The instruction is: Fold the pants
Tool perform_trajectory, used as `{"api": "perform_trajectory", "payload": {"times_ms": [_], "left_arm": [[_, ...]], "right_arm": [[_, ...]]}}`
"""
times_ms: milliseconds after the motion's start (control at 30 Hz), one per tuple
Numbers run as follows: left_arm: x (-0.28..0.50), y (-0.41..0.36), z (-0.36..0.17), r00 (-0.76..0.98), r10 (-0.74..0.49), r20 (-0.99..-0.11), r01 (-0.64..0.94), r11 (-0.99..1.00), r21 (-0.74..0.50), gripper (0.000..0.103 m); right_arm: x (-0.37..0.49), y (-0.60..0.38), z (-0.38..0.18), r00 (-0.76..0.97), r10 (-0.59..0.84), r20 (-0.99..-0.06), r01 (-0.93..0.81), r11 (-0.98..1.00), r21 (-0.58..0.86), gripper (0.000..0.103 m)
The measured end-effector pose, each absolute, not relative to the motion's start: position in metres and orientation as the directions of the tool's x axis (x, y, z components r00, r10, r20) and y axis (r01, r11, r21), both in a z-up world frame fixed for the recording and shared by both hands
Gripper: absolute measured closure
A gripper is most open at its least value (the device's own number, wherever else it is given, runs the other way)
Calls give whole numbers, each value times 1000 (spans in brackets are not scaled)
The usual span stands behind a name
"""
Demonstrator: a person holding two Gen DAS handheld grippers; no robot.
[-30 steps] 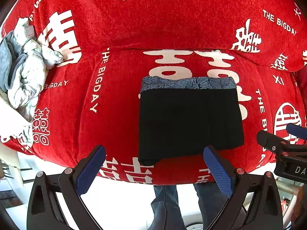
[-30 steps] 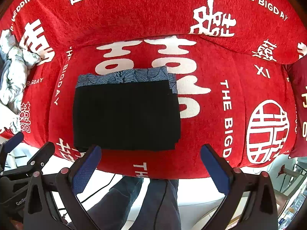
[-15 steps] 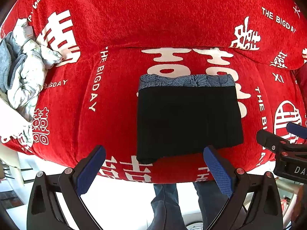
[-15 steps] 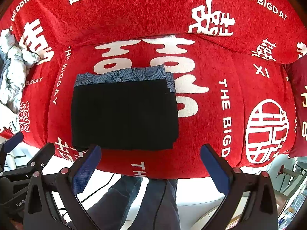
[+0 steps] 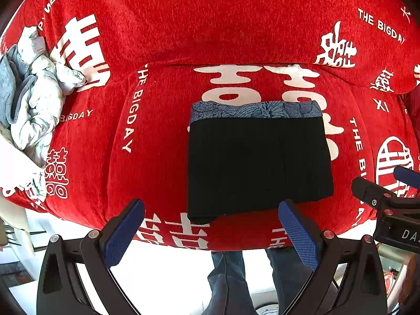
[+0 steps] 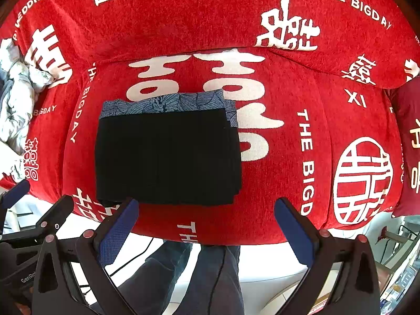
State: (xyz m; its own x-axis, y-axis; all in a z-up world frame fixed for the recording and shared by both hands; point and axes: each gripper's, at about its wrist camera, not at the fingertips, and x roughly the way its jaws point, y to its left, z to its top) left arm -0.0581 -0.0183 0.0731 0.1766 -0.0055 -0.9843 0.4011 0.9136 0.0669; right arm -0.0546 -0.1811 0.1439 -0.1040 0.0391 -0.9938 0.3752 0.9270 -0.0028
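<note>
The black pants [image 5: 258, 165] lie folded into a flat rectangle on the red sofa seat [image 5: 157, 141], on top of a blue patterned garment [image 5: 254, 109] whose far edge shows. They also show in the right wrist view [image 6: 168, 157]. My left gripper [image 5: 211, 224] is open and empty, held above the sofa's front edge, near the pants' front edge. My right gripper [image 6: 206, 221] is open and empty, just off the pants' front right corner. Each gripper shows at the edge of the other's view.
A crumpled white and grey pile of clothes [image 5: 29, 99] lies on the sofa's left end. The sofa backrest [image 5: 210, 26] rises behind the seat. A dark red cushion [image 6: 409, 144] sits at the right end. The person's legs [image 6: 199, 275] stand before the sofa.
Both grippers have drifted slightly back and up from the sofa; the folded pants lie unmoved.
</note>
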Motion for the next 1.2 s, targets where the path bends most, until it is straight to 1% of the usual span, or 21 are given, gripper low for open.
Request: {"api": "perform_trajectory", "payload": {"times_ms": [767,1000,1200], "left_arm": [[-57,-19,72,188,-3,-982,402,913,74,1],[-56,-20,70,175,-10,-984,397,916,61,1],[-56,-20,74,198,-35,-980,406,912,49,1]], "right_arm": [[-51,-177,144,-109,31,-994,362,932,-11,0],[-50,-177,144,-110,31,-993,363,932,-11,0],[-50,-180,141,-114,31,-993,361,932,-12,0]]}}
